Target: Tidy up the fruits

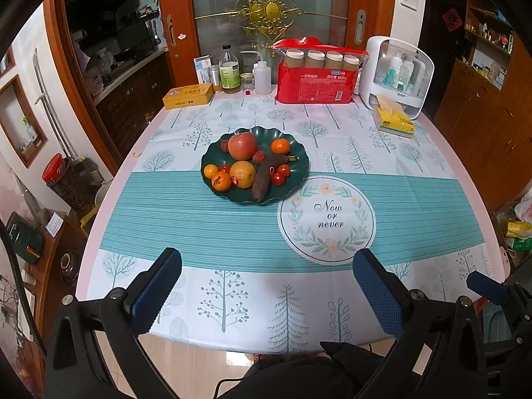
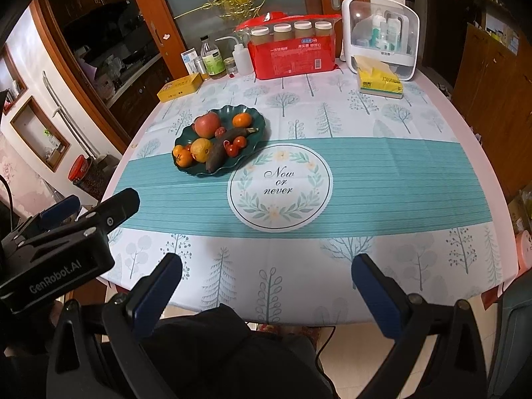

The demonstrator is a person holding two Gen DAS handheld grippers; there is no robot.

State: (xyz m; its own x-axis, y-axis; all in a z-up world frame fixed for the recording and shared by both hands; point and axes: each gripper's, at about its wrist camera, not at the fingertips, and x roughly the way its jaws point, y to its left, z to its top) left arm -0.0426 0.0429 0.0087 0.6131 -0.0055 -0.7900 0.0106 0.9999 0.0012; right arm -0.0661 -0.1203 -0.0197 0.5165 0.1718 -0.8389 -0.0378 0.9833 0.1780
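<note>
Both grippers (image 1: 266,286) (image 2: 266,286) gape, well short of fruit plate (image 1: 296,156); path unobstructed.

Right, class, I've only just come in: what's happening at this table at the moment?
A person holds a two-finger gripper in each hand at the near edge of the table. The left gripper and right gripper are both open and empty, apart from the fruit. The dark green plate sits mid-table holding an apple, a blackened banana, oranges, small tomatoes and other small red fruit. Nothing is being touched; no fruit lies off the plate.
</note>
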